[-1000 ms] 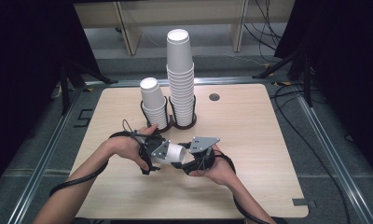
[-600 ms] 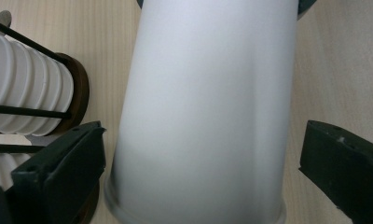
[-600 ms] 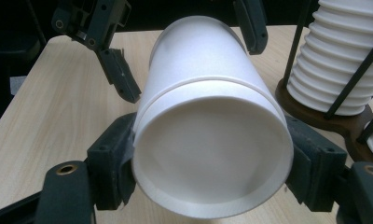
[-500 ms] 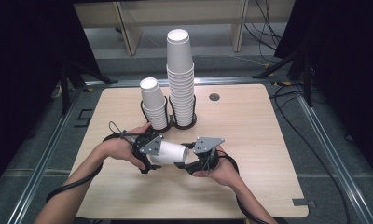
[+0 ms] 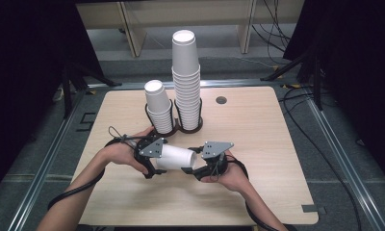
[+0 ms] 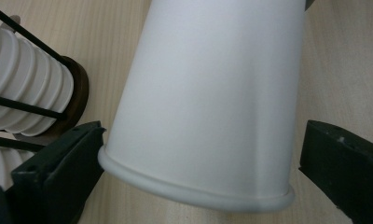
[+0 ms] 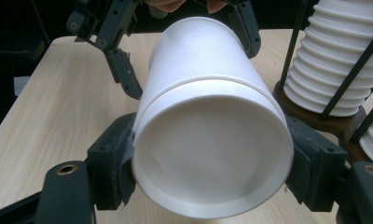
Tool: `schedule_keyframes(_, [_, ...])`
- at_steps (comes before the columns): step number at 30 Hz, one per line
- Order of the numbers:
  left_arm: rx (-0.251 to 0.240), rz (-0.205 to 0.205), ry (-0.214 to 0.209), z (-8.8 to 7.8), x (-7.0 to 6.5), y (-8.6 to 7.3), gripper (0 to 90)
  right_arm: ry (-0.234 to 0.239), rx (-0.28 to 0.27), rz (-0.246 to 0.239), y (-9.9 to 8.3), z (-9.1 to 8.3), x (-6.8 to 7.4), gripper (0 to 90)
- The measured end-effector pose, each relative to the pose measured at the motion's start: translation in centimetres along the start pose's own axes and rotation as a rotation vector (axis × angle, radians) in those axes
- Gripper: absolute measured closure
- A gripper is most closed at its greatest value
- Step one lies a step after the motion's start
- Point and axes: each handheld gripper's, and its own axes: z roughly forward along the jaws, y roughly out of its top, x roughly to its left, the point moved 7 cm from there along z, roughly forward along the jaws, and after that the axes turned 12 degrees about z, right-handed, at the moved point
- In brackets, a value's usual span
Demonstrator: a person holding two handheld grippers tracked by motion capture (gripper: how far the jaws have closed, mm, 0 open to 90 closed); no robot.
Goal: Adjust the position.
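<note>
A white paper cup (image 5: 178, 157) lies on its side just above the wooden table (image 5: 263, 144), between my two grippers. In the right gripper view its base (image 7: 208, 154) faces the camera, and my right gripper (image 7: 212, 163) is shut on that end, both pads pressed to its wall. A ridge rings the cup partway along; I cannot tell whether it is a second nested cup. In the left gripper view the cup's rolled rim (image 6: 198, 196) lies between the jaws of my left gripper (image 6: 201, 186). One jaw touches the rim and a thin gap shows at the other.
Behind the hands a dark two-ring holder (image 5: 181, 129) carries a short stack of cups (image 5: 158, 108) and a tall stack (image 5: 186, 77). The stacks stand close beside the held cup (image 7: 343, 56). A round hole (image 5: 221, 100) marks the tabletop at the back.
The two grippers have drifted slightly apart, and a little more of the cup shows between them. The stacks have not moved.
</note>
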Motion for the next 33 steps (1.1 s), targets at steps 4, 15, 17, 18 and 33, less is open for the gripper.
schedule_keyframes(4, [-0.017,-0.018,0.000,0.16,-0.05,-0.12,0.0,0.003,-0.002,-0.003,0.03,-0.05,-0.02,27.8])
schedule_keyframes(15, [-0.007,-0.014,-0.017,0.15,-0.03,-0.27,0.6,0.008,0.002,-0.008,-0.05,0.23,0.02,27.8])
schedule_keyframes(17, [-0.007,-0.014,-0.016,0.16,-0.02,-0.27,1.0,0.011,0.010,-0.012,-0.07,0.20,0.04,27.8])
schedule_keyframes(18, [-0.007,-0.012,-0.019,0.17,-0.04,-0.28,1.3,0.015,0.013,-0.012,-0.09,0.21,0.09,27.8])
schedule_keyframes(33, [-0.042,-0.030,-0.027,0.19,-0.16,-0.19,6.2,0.020,0.008,-0.013,0.06,0.24,0.18,27.9])
